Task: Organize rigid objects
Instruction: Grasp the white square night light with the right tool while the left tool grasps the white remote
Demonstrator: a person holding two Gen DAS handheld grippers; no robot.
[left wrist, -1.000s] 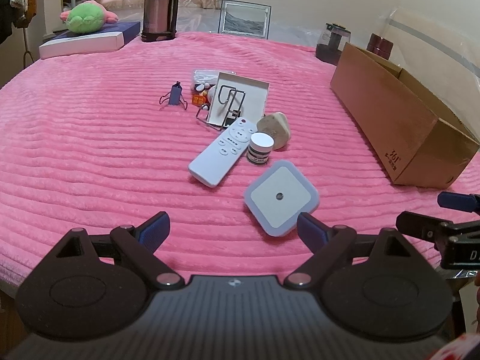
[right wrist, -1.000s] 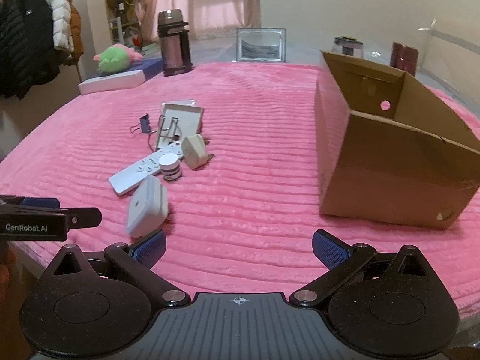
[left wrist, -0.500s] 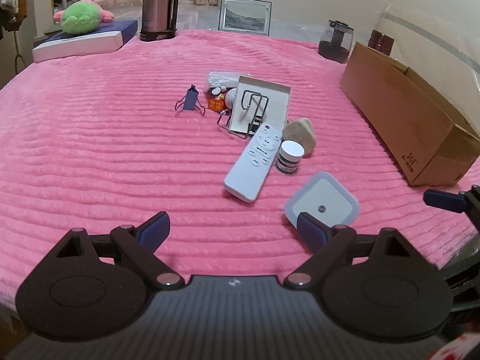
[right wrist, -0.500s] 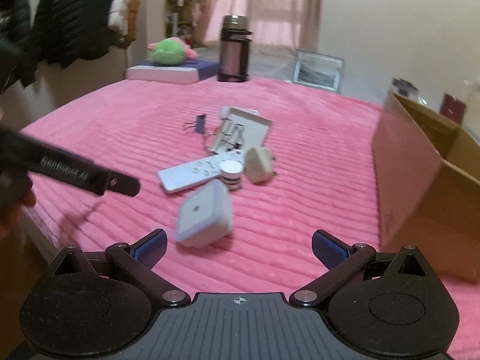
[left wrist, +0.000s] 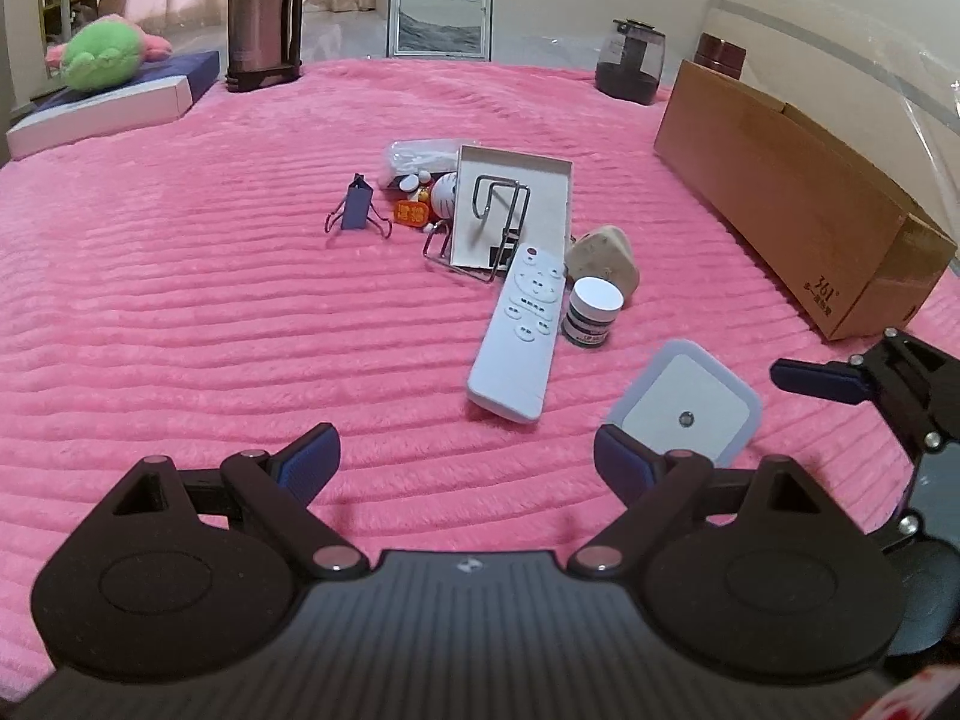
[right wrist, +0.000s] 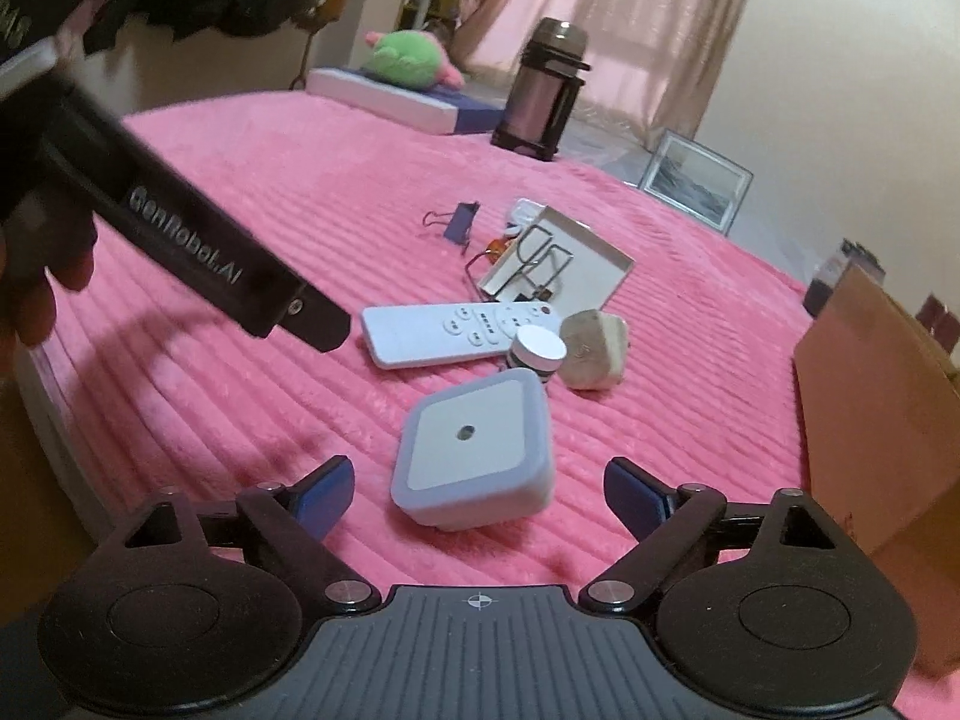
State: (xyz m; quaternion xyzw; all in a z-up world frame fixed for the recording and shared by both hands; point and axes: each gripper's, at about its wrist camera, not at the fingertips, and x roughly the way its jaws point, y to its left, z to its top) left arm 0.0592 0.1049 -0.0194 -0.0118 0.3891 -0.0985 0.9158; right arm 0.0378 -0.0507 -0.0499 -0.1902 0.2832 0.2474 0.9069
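A white square plug-in device [right wrist: 474, 450] lies on the pink bedspread [right wrist: 690, 300] just ahead of my right gripper [right wrist: 478, 487]. Its near end sits between the blue pads, which are closing and stand apart from it. Behind it lie a white remote [right wrist: 456, 333], a small white-lidded jar [right wrist: 540, 354] and a beige plug adapter [right wrist: 594, 348]. My left gripper [left wrist: 468, 456] hangs open over bare bedspread, with the remote [left wrist: 522, 330] ahead and the square device [left wrist: 684, 414] beside its right fingertip. The right gripper [left wrist: 840, 384] shows at the right edge of the left wrist view.
A blue binder clip [left wrist: 357, 210], a white box lid with wire hooks [left wrist: 510, 210] and small trinkets lie farther back. An open cardboard box [left wrist: 798, 210] stands to the right. A flask [left wrist: 261, 18], a picture frame [left wrist: 441, 24] and a plush toy [left wrist: 102, 57] line the far side.
My right gripper rolled and came down toward the square device, whose near end now lies between its slightly narrowed fingers. My left gripper slid left, so the objects sit farther right in its view.
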